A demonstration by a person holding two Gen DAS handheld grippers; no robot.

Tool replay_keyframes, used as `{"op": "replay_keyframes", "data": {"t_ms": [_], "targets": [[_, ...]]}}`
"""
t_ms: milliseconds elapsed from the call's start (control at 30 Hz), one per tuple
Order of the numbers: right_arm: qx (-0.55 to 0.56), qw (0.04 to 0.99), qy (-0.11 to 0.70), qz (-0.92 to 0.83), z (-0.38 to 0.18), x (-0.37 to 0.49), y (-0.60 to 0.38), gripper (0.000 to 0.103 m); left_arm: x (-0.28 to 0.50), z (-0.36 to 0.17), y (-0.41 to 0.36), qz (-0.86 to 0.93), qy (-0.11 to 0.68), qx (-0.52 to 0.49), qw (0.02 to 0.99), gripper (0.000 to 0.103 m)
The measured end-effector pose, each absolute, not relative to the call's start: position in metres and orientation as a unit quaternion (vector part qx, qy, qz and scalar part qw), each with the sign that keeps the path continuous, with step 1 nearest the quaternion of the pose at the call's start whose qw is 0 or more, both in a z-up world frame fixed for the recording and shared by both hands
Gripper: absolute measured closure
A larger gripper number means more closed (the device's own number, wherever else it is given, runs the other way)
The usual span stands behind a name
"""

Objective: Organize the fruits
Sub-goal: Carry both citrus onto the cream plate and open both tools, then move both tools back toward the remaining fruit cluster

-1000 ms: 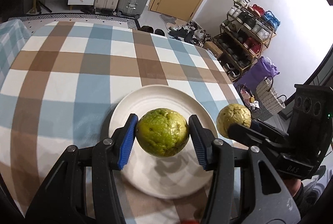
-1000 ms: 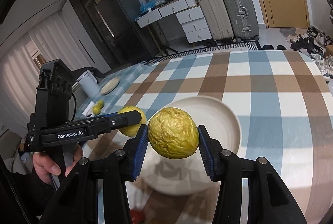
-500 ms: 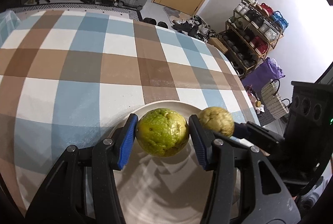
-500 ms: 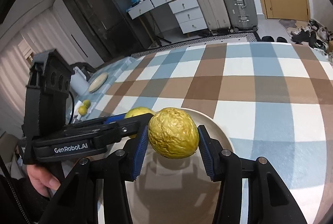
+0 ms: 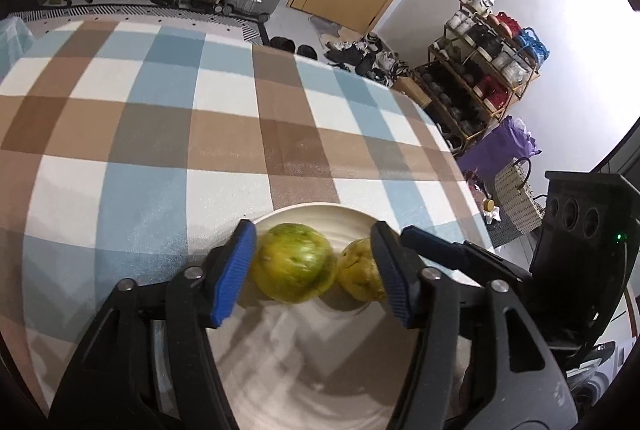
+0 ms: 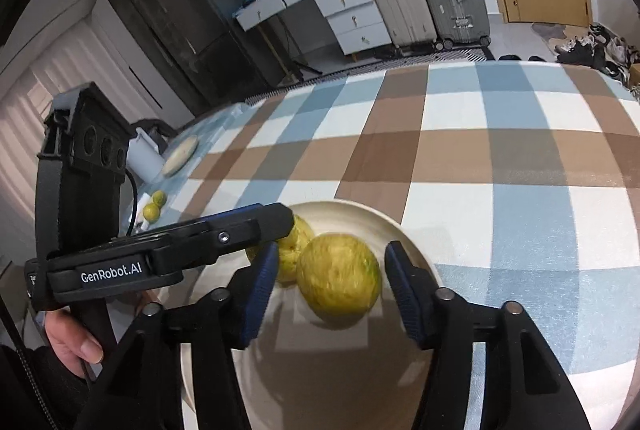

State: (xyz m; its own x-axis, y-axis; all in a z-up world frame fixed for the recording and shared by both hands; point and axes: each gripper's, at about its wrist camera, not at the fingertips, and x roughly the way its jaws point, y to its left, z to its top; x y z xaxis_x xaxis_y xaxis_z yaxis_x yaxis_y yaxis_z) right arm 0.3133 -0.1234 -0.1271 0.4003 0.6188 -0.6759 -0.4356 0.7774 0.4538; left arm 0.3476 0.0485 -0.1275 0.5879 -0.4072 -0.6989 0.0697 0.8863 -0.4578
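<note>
1. Both sets of jaws have just been opening. Each fruit is being flanked, not pressed: left gripper [image 5: 312, 270] around the green fruit [image 5: 295, 262], right gripper [image 6: 330, 288] around the yellow fruit [image 6: 339, 276].
2. Both fruits are being left on the plate [image 5: 320, 370], touching, on the checked table [image 5: 200, 134].
3. Release step is judged in hand; a straight withdrawal is called for next, without nudging.
4. Fruits are near-round; no long axis or heading is being discerned.

Glossy ceramic plate [image 5: 316, 214] on matt woven checked cloth [image 5: 160, 134].
</note>
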Motion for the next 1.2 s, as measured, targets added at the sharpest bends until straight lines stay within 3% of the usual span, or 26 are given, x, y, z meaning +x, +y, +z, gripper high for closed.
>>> {"op": "replay_keyframes", "data": {"t_ms": [67,100,167,233,300,433,567,1200], "targets": [[0.117,0.836,0.429,0.321,-0.119,0.307,-0.130,0.032,0.340,-0.119,0.049,-0.129,0.426,-0.187,0.876,0.030],[0.120,0.838,0.424,0.321,-0.115,0.305,-0.132,0.030,0.335,-0.114,0.049,-0.127,0.421,-0.185,0.879,0.030],[0.117,0.845,0.412,0.320,-0.104,0.297,-0.135,0.013,0.324,-0.103,0.048,-0.131,0.413,-0.175,0.884,0.029],[0.115,0.856,0.394,0.315,-0.093,0.286,-0.140,0.005,0.309,-0.091,0.045,-0.124,0.403,-0.157,0.893,0.026],[0.114,0.863,0.380,0.313,-0.083,0.276,-0.144,0.003,0.294,-0.079,0.044,-0.114,0.393,-0.142,0.901,0.019],[0.095,0.876,0.360,0.307,-0.063,0.252,-0.148,0.000,0.265,-0.060,0.040,-0.097,0.379,-0.116,0.913,0.016],[0.077,0.892,0.335,0.295,-0.046,0.223,-0.155,0.000,0.234,-0.043,0.038,-0.085,0.367,-0.106,0.920,0.002],[0.066,0.916,0.283,0.276,-0.010,0.083,-0.186,0.000,0.074,-0.008,0.023,-0.056,0.306,-0.081,0.947,0.001]]}}
